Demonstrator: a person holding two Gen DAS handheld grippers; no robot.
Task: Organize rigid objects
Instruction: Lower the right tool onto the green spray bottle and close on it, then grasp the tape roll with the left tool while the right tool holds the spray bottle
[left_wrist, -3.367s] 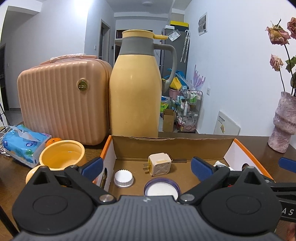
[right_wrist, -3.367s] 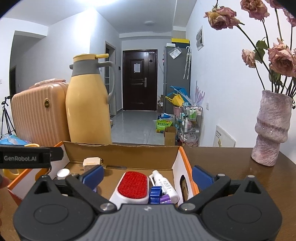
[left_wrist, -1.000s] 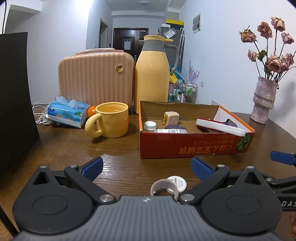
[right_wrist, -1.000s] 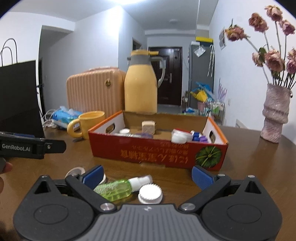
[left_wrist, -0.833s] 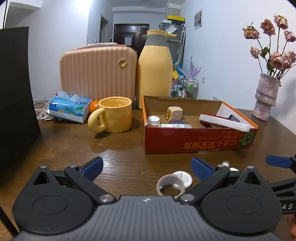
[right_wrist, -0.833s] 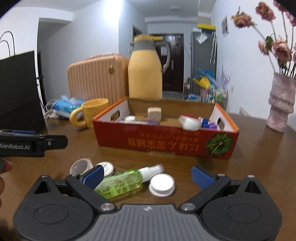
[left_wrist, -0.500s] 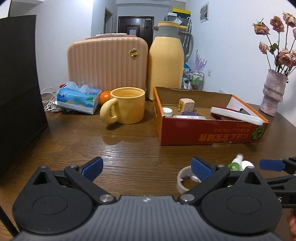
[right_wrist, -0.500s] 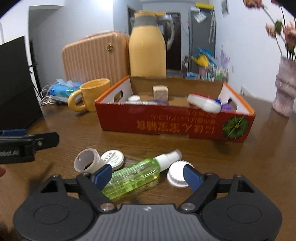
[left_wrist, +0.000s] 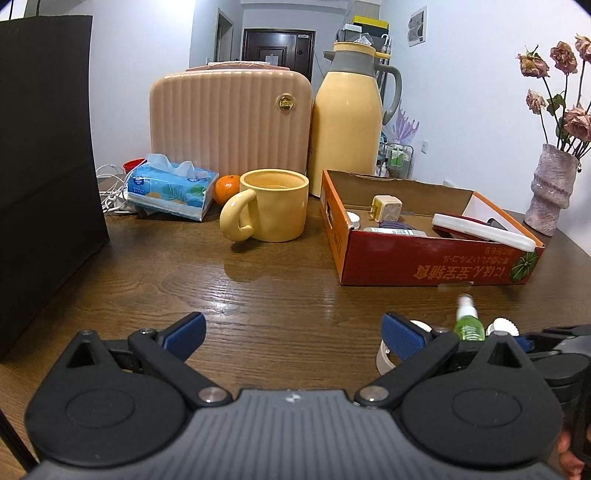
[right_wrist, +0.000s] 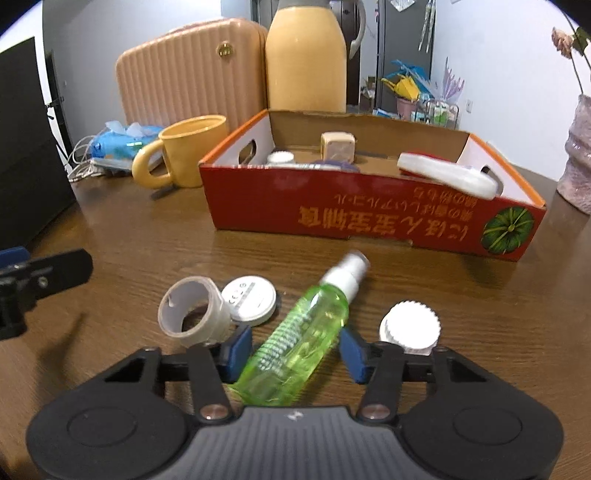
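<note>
In the left wrist view, we are holding the left claw (left_wrist: 291, 334) spread wide and empty above the bare wooden surface (left_wrist: 258, 288) at the bottom of the frame, keeping it clear so the other hand can work. The red box (left_wrist: 436, 264) is sitting at centre right, already holding a charger cube (left_wrist: 386, 208) and a white-backed brush (left_wrist: 484, 232). The green spray bottle (left_wrist: 467, 325) is showing at lower right, partly hidden behind the claw's right finger. Half a second ago this view sat slightly farther from the box.

In the right wrist view, we are bracketing the green spray bottle (right_wrist: 303, 339) with the right claw (right_wrist: 295, 347) at bottom centre; the blue pads (right_wrist: 240, 347) are flanking its body, narrowed but not visibly pinching it. The bottle is lying on the surface, nozzle towards the box. A tape roll (right_wrist: 192, 314) and a round tin (right_wrist: 249, 301) are touching at its left; a ridged white cap (right_wrist: 410, 328) is lying at its right. Compared with half a second ago, the pads are now standing closer together.
</note>
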